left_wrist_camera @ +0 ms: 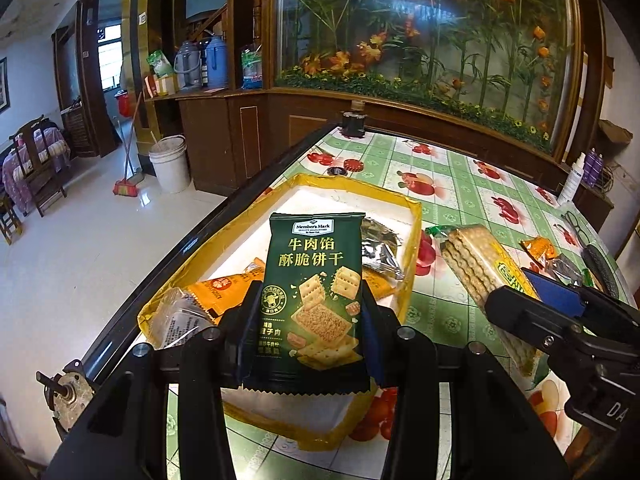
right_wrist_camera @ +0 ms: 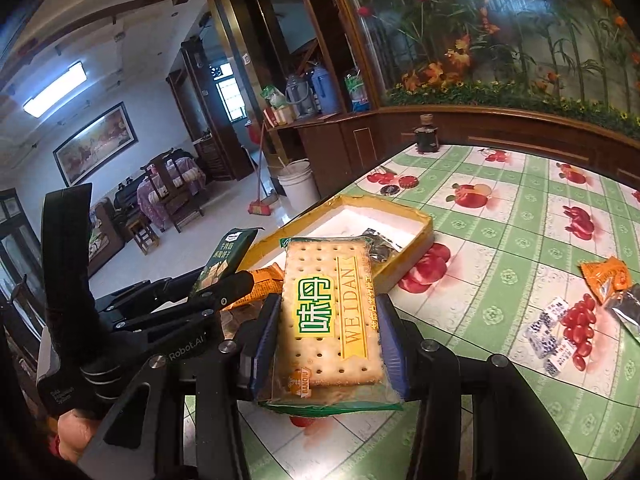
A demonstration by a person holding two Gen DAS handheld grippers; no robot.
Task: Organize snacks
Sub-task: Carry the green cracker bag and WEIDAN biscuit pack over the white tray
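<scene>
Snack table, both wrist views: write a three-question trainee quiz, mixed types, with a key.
1. True or false: the yellow-rimmed shallow cardboard box is empty.
2. Which hand-held gripper holds the dark green cracker packet? A left B right
3. Fill in: the clear-wrapped cracker pack reads WEI___.

Key: 1 false, several packets lie inside. 2 A. 3 DAN.

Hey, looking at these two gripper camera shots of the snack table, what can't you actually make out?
- Left wrist view: the green packet in the left gripper hides much of the tray floor behind it.
- Right wrist view: the cracker pack in the right gripper covers the tray's near corner.
- Both views: print on the silver wrapper is too small to read.
- Right wrist view: the snacks at the right edge are cut off.
</scene>
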